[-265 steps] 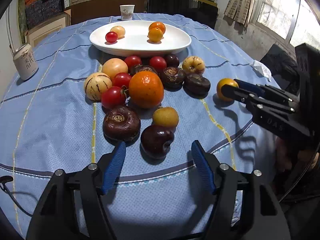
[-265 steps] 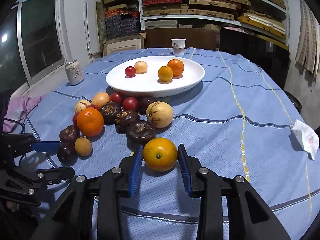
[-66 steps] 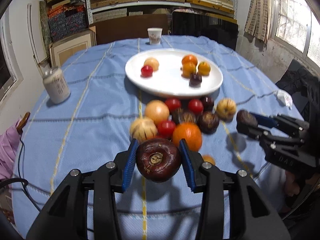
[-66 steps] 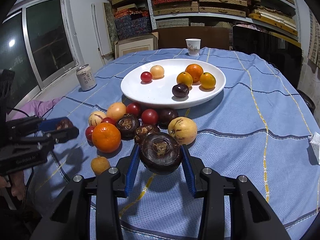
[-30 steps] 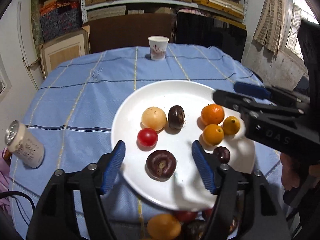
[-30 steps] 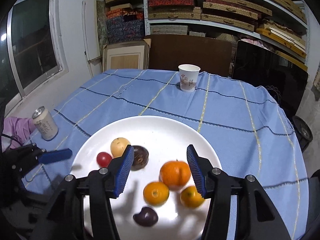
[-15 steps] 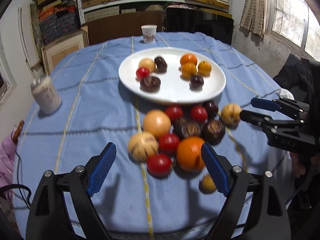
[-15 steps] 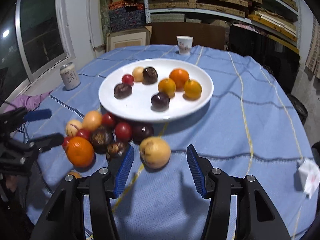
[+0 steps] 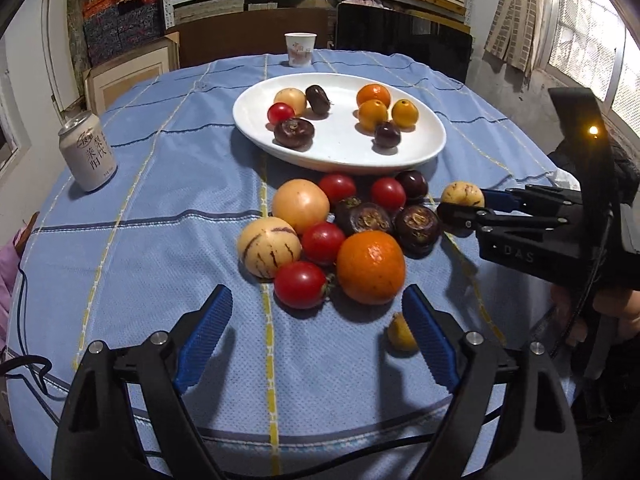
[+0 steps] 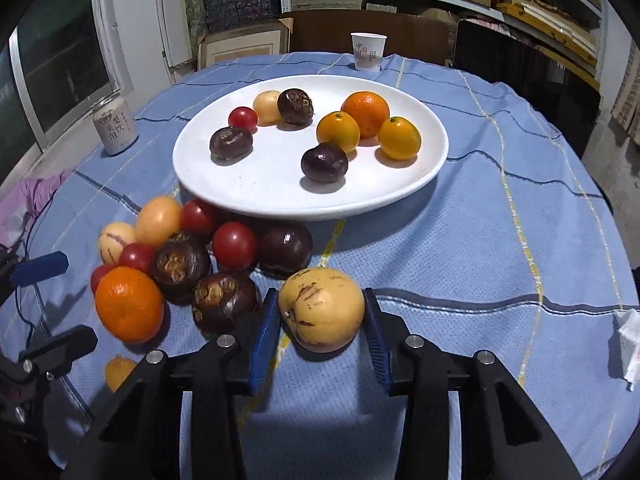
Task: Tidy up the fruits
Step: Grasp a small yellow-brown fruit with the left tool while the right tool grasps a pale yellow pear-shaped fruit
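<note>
Pale-yellow pepino melon [image 10: 321,314], purple-flecked and smooth-skinned, lies on the blue tablecloth [image 10: 500,240] just before the white plate [image 10: 400,196]; it is bracketed by the right gripper [image 10: 320,326], whose jaws have just been closing about its widest flanks, firm contact not being discernible. It is judged light, rounded, bruisable and apt to roll, so a gentle hold across the middle is advised. Left gripper [image 9: 318,340] is held spread and empty near the tomato [image 9: 300,285] and orange [image 9: 371,267]; "DAS" is read on the right gripper, while the characters on the can [image 9: 88,157] and paper cup [image 10: 368,51] are not legible.
</note>
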The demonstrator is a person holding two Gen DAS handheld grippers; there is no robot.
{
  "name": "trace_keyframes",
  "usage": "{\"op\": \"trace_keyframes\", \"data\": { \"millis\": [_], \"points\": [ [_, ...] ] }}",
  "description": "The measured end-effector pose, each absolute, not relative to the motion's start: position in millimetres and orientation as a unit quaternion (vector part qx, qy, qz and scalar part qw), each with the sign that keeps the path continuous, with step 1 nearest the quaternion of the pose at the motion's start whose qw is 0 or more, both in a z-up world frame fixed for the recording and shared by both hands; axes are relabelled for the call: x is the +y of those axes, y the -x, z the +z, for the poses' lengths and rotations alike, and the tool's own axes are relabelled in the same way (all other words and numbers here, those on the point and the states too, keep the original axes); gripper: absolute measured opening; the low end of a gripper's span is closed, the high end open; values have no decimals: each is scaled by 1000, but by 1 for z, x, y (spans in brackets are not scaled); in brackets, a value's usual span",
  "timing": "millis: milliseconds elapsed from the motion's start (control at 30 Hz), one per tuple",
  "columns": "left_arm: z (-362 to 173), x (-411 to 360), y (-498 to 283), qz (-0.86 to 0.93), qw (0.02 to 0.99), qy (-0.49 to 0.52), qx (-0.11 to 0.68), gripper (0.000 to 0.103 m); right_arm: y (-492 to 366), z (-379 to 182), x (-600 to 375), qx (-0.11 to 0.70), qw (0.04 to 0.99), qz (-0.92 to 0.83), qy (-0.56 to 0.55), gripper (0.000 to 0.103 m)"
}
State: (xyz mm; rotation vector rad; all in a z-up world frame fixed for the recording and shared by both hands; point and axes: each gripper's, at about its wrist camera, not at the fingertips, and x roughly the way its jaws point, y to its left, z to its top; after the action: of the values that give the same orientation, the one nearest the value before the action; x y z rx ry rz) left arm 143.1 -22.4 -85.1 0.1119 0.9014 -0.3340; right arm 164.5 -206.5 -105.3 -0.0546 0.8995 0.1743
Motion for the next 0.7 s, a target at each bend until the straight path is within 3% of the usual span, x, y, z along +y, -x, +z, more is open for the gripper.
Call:
{"op": "trace_keyframes", "data": {
  "millis": [167, 233, 267, 433, 567, 700],
  "points": [
    [-87, -38, -126, -186, 883, -77, 424, 84, -132, -102, -212, 410, 907, 90, 19, 42],
    [-92, -49, -126, -195, 878, -83, 430, 76, -128, -105, -211, 414, 906, 91, 16, 42],
    [-95, -53, -126, -201, 874, -85, 435, 65, -127, -104, -211, 411, 907, 91, 15, 42],
    [-103, -64, -126, -203, 869, -91, 442, 62, -129, -104, -216, 412, 905, 103, -3, 42],
    [-109, -66, -129, -206, 862, -82, 457, 36, -132, -106, -223, 418, 902, 101, -24, 42],
    [-109, -72, -124, -210, 862, -92, 453, 29, -131, -106, -223, 414, 905, 100, -25, 42]
  ]
}}
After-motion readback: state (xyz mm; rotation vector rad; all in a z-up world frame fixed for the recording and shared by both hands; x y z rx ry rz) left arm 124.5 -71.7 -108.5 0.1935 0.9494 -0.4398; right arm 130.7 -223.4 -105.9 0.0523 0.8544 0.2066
